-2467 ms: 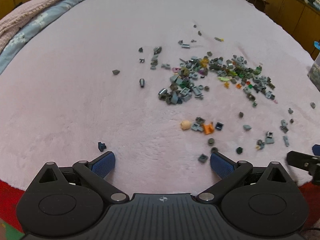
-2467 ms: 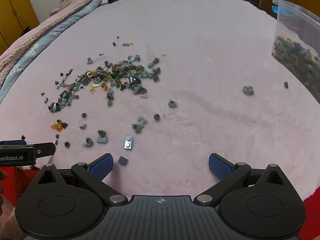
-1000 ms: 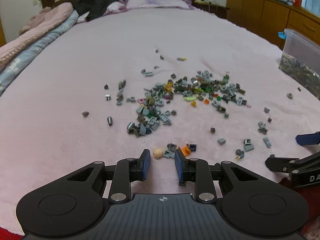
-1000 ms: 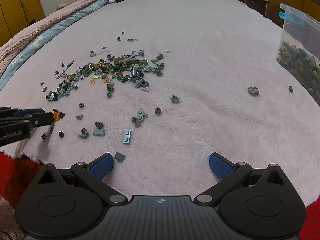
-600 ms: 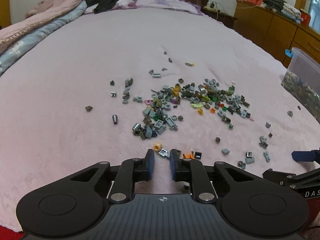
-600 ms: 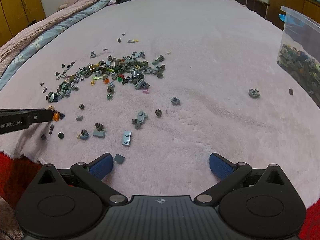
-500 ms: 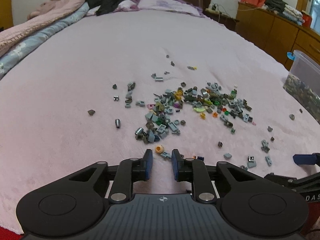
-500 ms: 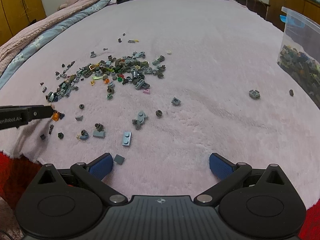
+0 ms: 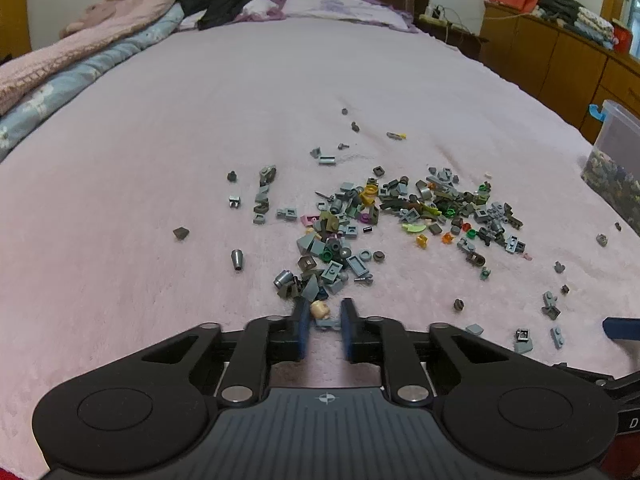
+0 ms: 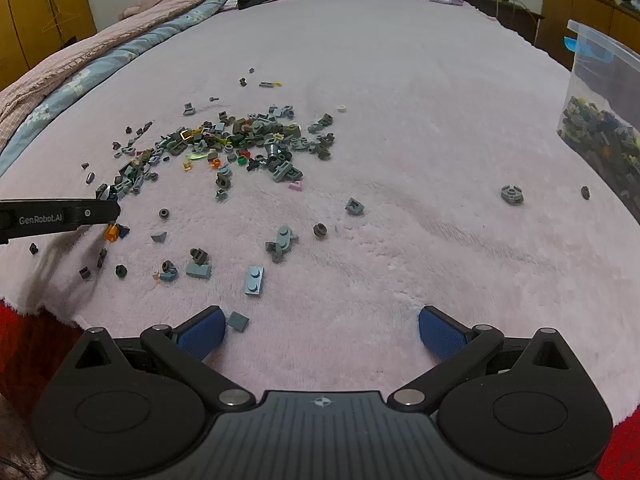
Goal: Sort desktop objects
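Left tongs (image 9: 325,316) closing, a tan minifigure head (image 9: 320,309) and a grey piece (image 9: 329,323) sitting between the pads near the bed's (image 9: 160,160) front edge. Right tongs (image 10: 320,330) hanging wide open, gripping nothing. Brick pile (image 9: 400,216) lying mid-bed; clear bin (image 10: 604,120) standing at the right edge.

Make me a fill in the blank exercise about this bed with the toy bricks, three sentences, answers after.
1. The bricks lie scattered on a ____ blanket.
2. The right tool has its jaws ____.
3. The clear bin at the right edge of the right wrist view holds more ____.

Answers: pink; open; bricks
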